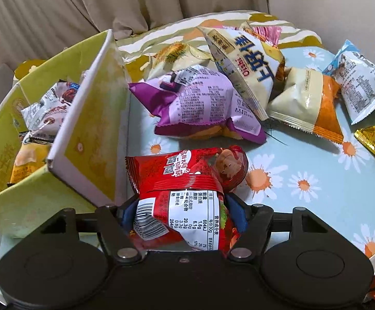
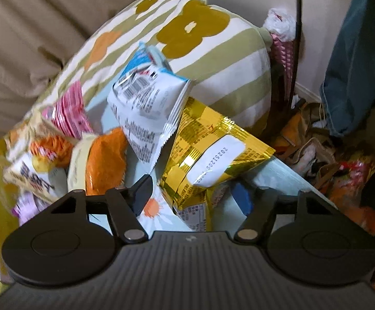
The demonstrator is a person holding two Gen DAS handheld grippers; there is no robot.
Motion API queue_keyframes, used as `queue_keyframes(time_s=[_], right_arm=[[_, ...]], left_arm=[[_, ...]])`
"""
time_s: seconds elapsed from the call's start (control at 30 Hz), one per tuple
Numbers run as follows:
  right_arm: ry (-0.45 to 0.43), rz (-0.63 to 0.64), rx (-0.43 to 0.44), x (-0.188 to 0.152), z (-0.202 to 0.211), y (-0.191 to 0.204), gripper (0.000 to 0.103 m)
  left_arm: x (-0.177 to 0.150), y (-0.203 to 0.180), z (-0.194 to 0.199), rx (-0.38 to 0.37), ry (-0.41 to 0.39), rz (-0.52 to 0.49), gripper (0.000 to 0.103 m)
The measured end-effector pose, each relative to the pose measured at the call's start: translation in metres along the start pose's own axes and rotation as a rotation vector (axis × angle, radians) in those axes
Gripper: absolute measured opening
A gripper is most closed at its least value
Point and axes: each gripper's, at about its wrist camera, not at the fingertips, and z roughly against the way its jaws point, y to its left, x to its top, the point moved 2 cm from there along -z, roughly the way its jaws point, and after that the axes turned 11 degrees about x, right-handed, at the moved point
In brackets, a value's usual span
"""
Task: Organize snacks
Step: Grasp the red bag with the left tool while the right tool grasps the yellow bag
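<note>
Gripping a red foil snack packet (image 1: 185, 180) in my left tool (image 1: 185, 213), beside the yellow-green cardboard box (image 1: 89, 129) holding a few packets. My right tool (image 2: 196, 193) stands released around a gold foil packet (image 2: 208, 152) on the daisy-print surface (image 1: 316, 160).

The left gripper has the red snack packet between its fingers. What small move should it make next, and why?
Probably lift the red packet and carry it left over the yellow-green box. The left gripper is already closed on it, the box stands open right beside it with other packets inside, and more snacks still lie loose on the daisy cloth.
</note>
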Motion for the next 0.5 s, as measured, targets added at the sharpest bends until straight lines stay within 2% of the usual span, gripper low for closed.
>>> queue_keyframes(time_s=[0.23, 0.27, 0.37, 0.5], right_arm=[[-0.021, -0.115, 0.018, 0.008, -0.002, -0.007, 0.082], [-0.02, -0.122, 0.015, 0.008, -0.003, -0.007, 0.075], [-0.025, -0.131, 0.019, 0.007, -0.004, -0.009, 0.072], [-0.022, -0.118, 0.024, 0.002, 0.001, -0.006, 0.062]], left_arm=[[0.001, 0.006, 0.007, 0.005, -0.011, 0.017, 0.073], [0.002, 0.007, 0.008, 0.005, -0.013, 0.018, 0.073], [0.002, 0.01, 0.012, 0.002, -0.022, 0.026, 0.073], [0.002, 0.013, 0.021, -0.003, -0.038, 0.04, 0.073]])
